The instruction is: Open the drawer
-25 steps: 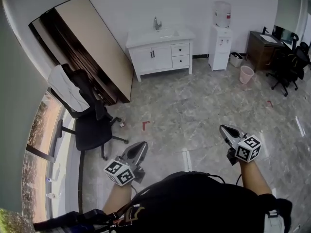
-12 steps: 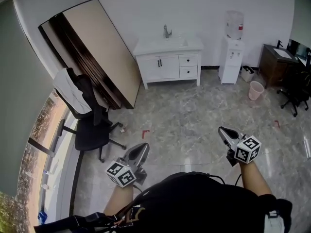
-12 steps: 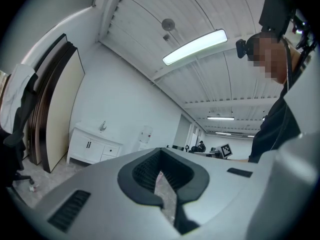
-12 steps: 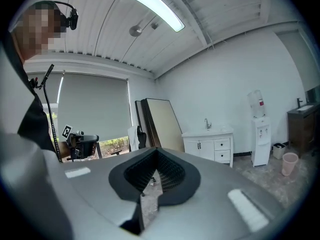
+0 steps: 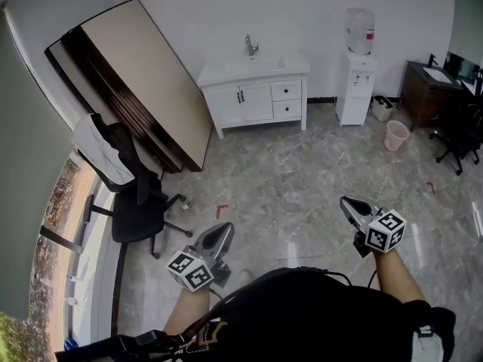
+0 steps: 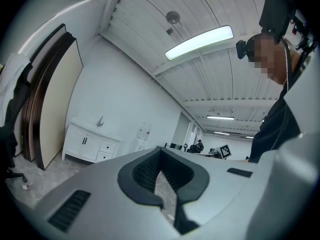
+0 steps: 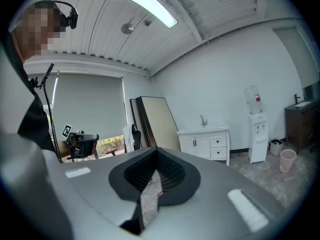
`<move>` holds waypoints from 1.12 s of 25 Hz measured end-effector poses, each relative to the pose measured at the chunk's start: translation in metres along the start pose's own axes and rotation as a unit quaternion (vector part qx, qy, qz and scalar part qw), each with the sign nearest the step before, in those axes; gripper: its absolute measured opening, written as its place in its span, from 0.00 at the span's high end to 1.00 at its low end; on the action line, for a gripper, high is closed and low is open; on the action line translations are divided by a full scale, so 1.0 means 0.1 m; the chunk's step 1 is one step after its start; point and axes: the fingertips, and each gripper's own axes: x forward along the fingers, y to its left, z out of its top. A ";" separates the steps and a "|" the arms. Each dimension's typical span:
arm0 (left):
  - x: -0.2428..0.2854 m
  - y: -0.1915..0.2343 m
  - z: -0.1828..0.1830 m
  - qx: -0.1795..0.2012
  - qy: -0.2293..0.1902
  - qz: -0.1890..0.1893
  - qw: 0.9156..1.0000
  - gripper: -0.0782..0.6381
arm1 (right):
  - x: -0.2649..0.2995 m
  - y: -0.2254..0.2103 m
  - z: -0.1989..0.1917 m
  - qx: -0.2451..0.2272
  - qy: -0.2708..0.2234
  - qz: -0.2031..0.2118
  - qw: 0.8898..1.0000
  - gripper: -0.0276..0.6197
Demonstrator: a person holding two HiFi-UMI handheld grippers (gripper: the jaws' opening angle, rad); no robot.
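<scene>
White cabinet (image 5: 253,96), grey marbled floor (image 5: 302,179), black chair (image 5: 137,216), pink bin (image 5: 395,135), dark brown desk (image 5: 423,83), grey left tool (image 5: 223,229) and right tool (image 5: 346,201), black-and-white square patterns on their cubes (image 5: 189,270).

Bright, even room light; ceiling strip light (image 6: 199,42) glaring; fisheye bending edges.

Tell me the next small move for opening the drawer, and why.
Probably step toward the cabinet. Its drawers are shut and stand far across the room, well beyond either tool. The left tool and right tool are both shut and empty, held near the body, so nothing can be gripped from here.
</scene>
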 end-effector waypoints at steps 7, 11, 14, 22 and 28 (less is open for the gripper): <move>0.19 0.84 0.32 0.001 0.007 -0.042 0.999 0.90 | 0.68 0.02 0.20 -0.011 -0.010 -0.044 0.999 0.96; 0.23 1.39 0.70 0.012 0.003 -0.071 0.997 0.90 | 1.22 0.17 0.42 -0.015 -0.017 -0.059 0.998 0.96; 0.18 1.84 0.95 0.021 0.000 -0.074 0.997 0.90 | 1.65 0.28 0.52 -0.017 -0.020 -0.066 0.997 0.96; 0.11 2.78 1.24 0.014 0.003 -0.056 0.998 0.90 | 2.52 0.38 0.54 -0.016 -0.009 -0.063 0.998 0.96; 0.34 3.04 1.24 0.008 0.008 -0.042 0.999 0.90 | 2.85 0.06 0.56 -0.006 -0.005 -0.054 0.999 0.96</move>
